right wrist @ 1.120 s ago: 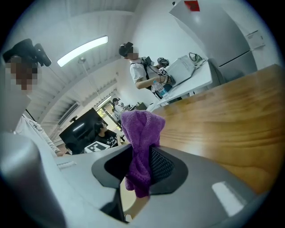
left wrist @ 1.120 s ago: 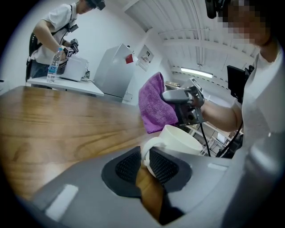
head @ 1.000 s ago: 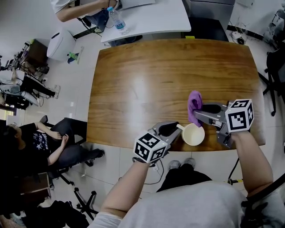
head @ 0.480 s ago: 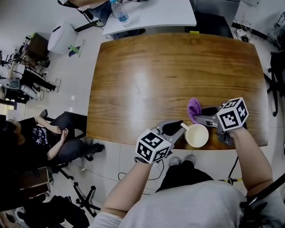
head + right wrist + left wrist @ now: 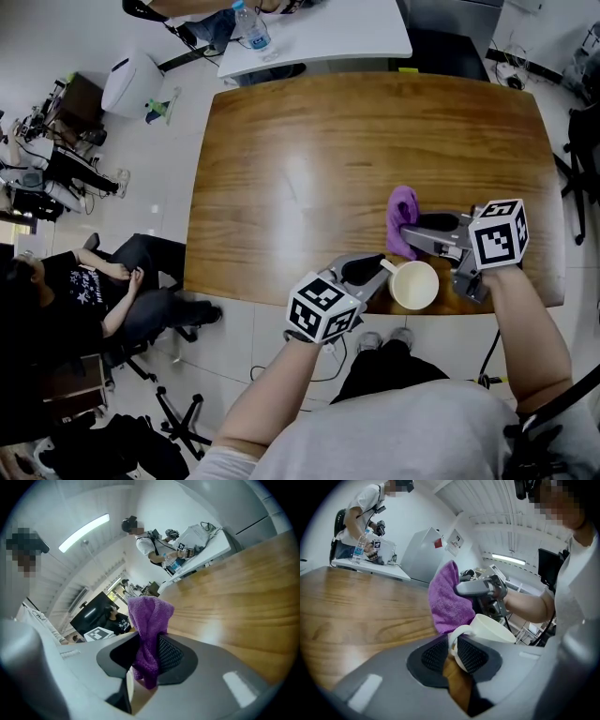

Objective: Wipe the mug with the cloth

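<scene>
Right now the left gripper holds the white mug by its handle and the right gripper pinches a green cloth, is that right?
Not quite. The cloth is purple, not green; the right gripper view shows it. The rest is right: the left gripper holds the white mug by its handle, and the right gripper pinches the cloth.

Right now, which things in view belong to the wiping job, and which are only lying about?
For the job:
- mug, its handle gripped by the left gripper
- purple cloth, clamped in the right gripper

Lying about:
- water bottle
- white table under it
</scene>
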Available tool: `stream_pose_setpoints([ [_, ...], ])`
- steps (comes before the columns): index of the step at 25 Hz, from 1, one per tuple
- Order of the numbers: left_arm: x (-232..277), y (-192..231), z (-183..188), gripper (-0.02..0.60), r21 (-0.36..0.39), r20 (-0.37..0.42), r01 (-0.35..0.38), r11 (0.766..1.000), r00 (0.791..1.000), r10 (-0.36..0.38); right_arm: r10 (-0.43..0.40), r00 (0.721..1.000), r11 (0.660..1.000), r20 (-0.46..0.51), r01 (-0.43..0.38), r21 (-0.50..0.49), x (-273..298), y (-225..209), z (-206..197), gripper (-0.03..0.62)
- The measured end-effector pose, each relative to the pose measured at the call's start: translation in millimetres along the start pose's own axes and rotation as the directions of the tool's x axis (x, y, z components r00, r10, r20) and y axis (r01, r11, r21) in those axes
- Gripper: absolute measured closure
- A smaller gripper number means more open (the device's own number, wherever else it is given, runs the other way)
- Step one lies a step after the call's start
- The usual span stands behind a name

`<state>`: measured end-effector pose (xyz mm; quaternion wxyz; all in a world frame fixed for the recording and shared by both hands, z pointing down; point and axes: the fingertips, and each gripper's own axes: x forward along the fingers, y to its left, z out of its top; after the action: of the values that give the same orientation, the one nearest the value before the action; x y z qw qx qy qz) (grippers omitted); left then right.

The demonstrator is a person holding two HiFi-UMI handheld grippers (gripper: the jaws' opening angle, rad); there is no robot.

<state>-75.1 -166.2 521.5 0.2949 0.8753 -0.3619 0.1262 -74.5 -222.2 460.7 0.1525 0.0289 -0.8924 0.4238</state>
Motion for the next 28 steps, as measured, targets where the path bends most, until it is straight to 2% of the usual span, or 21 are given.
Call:
stream_pose_setpoints([
  [4, -1, 0, 1, 0.529, 0.002, 0.002, 0.001, 1.000, 1.000, -0.001, 0.051, 0.998, 0.998, -0.043, -0.050, 0.043, 9, 6, -11, 0.479],
  [8, 0, 1, 1, 0.529, 0.001, 0.005, 0.000, 1.000, 1.000, 0.000, -0.018, 0.988, 0.998, -0.152, 0.026, 0.057, 17, -23, -41, 0.479],
  [11, 1, 1, 2, 0.529, 0.002, 0.006, 0.004, 1.000, 1.000, -0.004, -0.066, 0.981, 0.997, -0.180, 0.073, 0.036, 18, -37, -52, 0.479],
  [19, -4, 2, -3, 0.528, 0.018, -0.004, 0.021, 1.000, 1.000, -0.021, -0.116, 0.990, 0.992, -0.074, 0.119, 0.042, 5, -41, -34, 0.479],
  [26, -20, 5, -7, 0.526, 0.009, 0.016, 0.015, 1.000, 1.000, -0.015, -0.206, 0.978, 0.977, 0.028, 0.204, 0.062, -38, -34, -26, 0.479],
  [28, -27, 5, -7, 0.481, 0.001, 0.031, 0.034, 0.999, 0.999, -0.034, -0.230, 0.971, 0.971, 0.071, 0.223, 0.086, -50, -30, -26, 0.479],
])
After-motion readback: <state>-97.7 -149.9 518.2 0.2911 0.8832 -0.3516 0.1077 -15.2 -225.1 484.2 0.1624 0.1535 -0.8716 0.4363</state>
